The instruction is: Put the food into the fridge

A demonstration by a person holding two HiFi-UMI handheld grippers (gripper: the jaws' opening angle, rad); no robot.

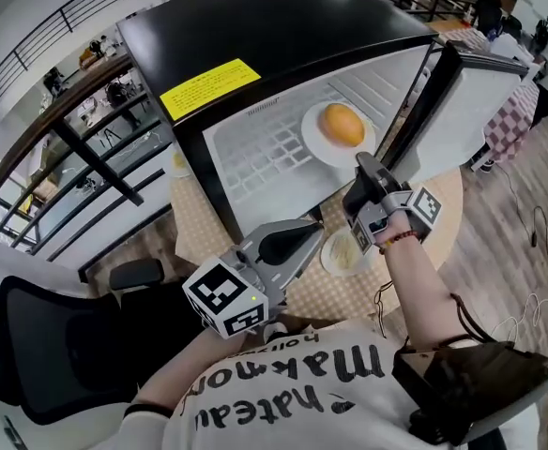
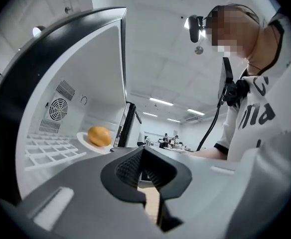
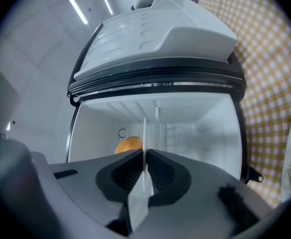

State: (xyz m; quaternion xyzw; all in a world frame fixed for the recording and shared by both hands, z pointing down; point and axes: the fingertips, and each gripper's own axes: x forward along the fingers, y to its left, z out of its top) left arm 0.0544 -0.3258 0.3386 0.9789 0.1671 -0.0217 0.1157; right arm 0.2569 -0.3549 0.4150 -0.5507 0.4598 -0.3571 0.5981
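Note:
A small black fridge (image 1: 283,36) stands open on the table, its door (image 1: 480,111) swung to the right. An orange round food (image 1: 342,124) sits on a white plate (image 1: 323,143) on the wire shelf inside. My right gripper (image 1: 363,167) is shut on the plate's near rim; in the right gripper view the plate (image 3: 145,133) shows edge-on between the pads, with the food (image 3: 129,145) behind. My left gripper (image 1: 316,237) hangs shut and empty in front of the fridge, left of the right one. In the left gripper view the food (image 2: 99,136) lies beyond the gripper (image 2: 141,151).
A second plate of pale food (image 1: 342,253) lies on the yellow checked tablecloth (image 1: 349,293) below the right gripper. A black chair (image 1: 49,345) is at lower left. Railings run behind the fridge. The fridge door (image 3: 160,29) stands open above the opening in the right gripper view.

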